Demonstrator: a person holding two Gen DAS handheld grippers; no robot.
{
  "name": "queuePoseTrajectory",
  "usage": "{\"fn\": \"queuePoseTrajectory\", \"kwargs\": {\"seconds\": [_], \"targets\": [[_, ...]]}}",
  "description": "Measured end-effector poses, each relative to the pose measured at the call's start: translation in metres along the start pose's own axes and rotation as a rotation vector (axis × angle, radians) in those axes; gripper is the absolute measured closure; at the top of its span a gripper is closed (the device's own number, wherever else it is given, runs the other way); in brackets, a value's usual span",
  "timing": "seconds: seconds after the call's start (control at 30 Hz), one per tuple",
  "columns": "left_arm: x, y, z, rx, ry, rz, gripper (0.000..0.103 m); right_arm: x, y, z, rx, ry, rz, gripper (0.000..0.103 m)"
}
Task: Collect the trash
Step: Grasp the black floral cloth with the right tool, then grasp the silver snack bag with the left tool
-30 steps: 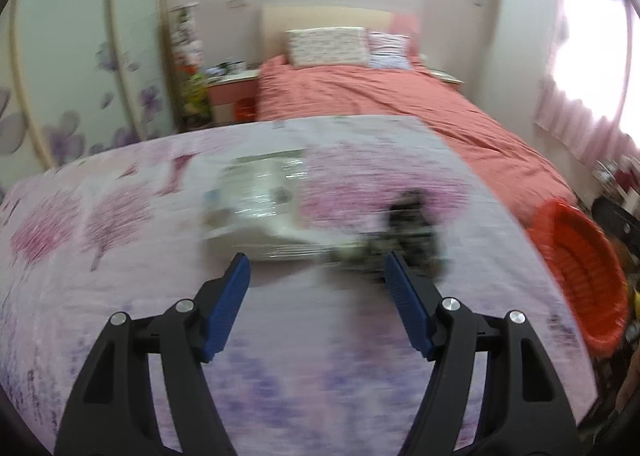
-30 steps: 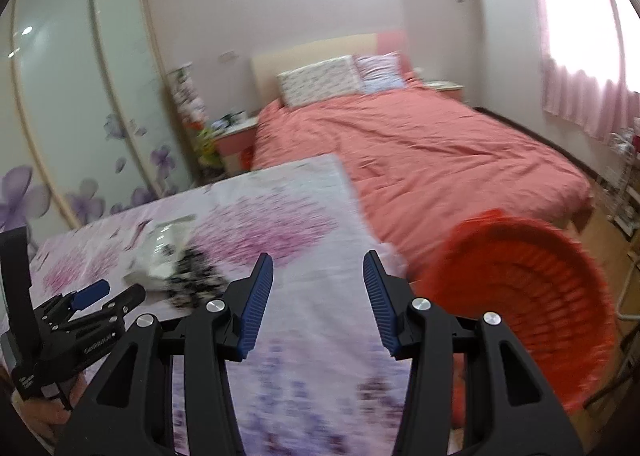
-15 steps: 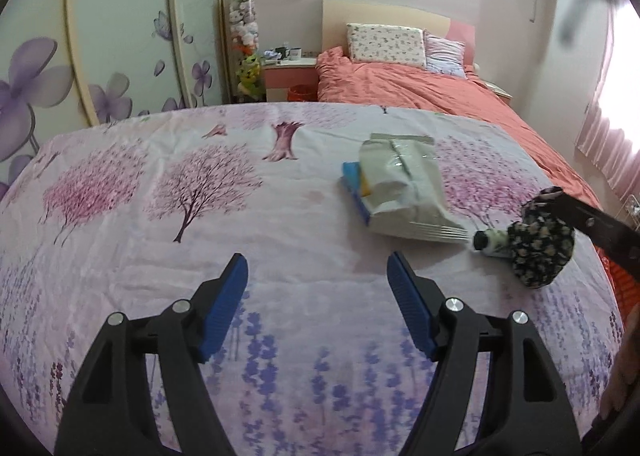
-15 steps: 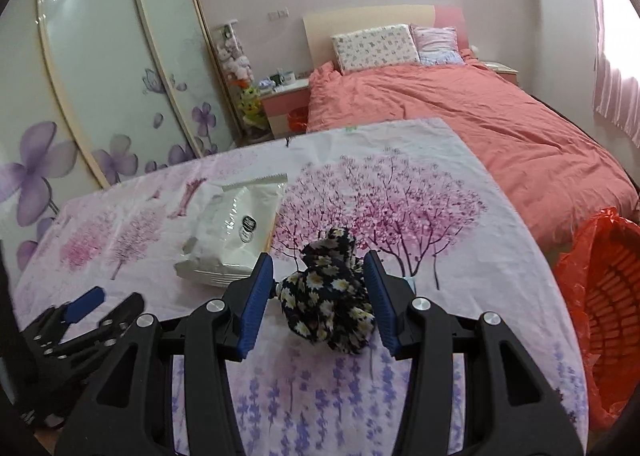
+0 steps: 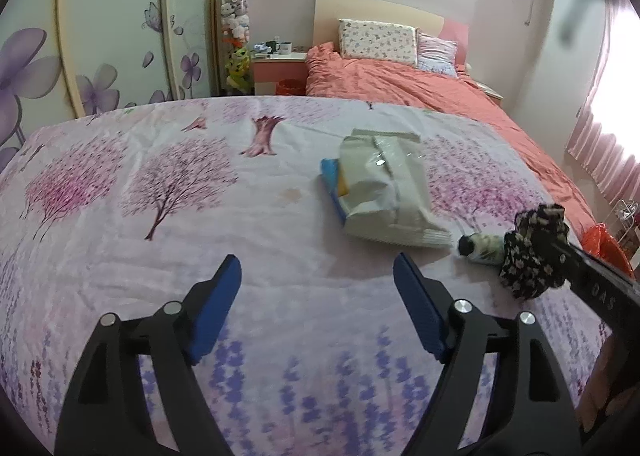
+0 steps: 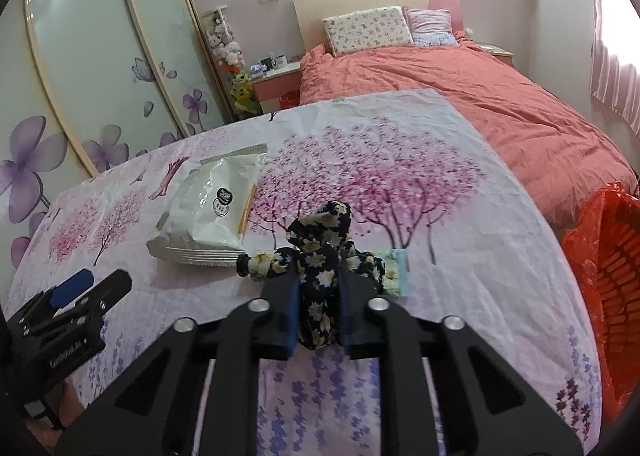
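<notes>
Two tongs: right tongs (image 6: 318,316) pinching floral cloth wad (image 6: 320,256) near tabletop's (image 6: 460,256) right edge; left tongs (image 5: 318,296) spread, empty.

"DAS" on right hand-held gripper (image 5: 560,252)

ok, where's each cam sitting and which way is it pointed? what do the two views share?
Left wrist: on the left gripper, low over the floral tablecloth, facing the bed; its own open blue fingers show, and the right gripper enters from the right.
Right wrist: on the right gripper, facing the same bed, red basket at right; its fingers are shut on the black floral cloth, left gripper lower left.
Shared: white snack bag, floral cloth, tablecloth, bed, wardrobe.
</notes>
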State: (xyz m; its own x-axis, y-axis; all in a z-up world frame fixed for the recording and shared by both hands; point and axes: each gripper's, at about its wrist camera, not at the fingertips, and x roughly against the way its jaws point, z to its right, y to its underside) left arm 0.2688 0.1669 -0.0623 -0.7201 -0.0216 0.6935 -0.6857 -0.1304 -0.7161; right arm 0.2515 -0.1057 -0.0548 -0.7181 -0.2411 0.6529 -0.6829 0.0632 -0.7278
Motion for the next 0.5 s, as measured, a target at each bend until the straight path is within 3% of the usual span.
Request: {"fn": "queuePoseTrajectory", "kwargs": {"seconds": [0.27,0.5], "targets": [[-0.019,-0.021,0.021,0.020,0.031,-0.008,0.022,0.016,0.000,0.027,-0.056,0.019,0.030,0.092],[-0.053,-0.036,0.031,0.035,0.020,-0.079,0.022,0.018,0.002,0.032,-0.056,0.010,0.029,0.092]]}}
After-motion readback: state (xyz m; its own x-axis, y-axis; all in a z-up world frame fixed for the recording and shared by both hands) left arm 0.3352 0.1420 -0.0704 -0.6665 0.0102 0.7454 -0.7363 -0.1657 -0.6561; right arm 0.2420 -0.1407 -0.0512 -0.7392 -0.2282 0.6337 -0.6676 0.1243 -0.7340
